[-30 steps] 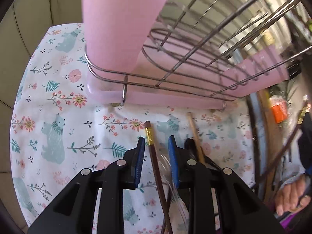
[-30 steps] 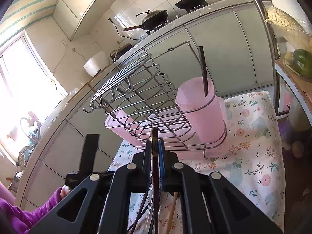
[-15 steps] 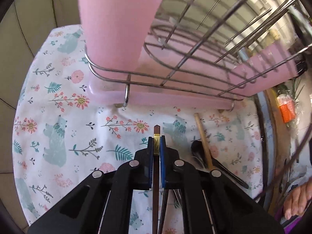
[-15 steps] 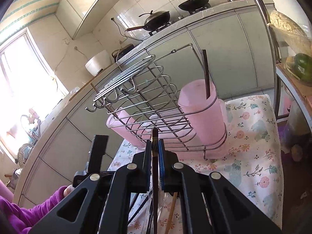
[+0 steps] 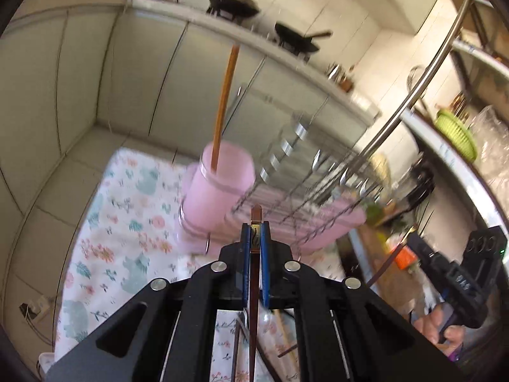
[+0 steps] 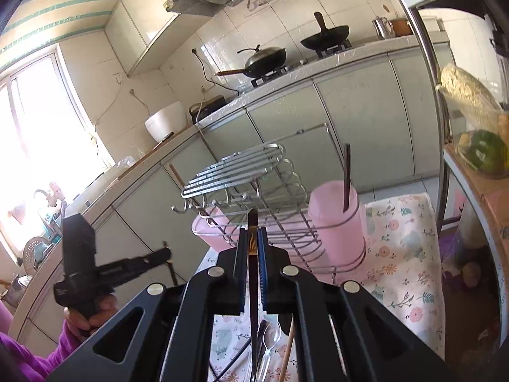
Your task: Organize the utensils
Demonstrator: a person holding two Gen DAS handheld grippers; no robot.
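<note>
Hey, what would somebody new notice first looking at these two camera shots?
Probably the pink cup in the wire rack on the floral cloth, with one dark chopstick standing in it. Next, each gripper, left and right, is shut on a dark chopstick of its own, pointed toward the rack.

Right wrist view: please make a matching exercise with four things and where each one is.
Things:
1. dark chopstick
2. pink cup
3. black pans
4. clear spoon

Places:
A. on the stove
B. lying on the flowered cloth
C. between the right gripper pads
D. in a ring of the wire rack

Pairs: 1-C, 2-D, 3-A, 4-B
</note>
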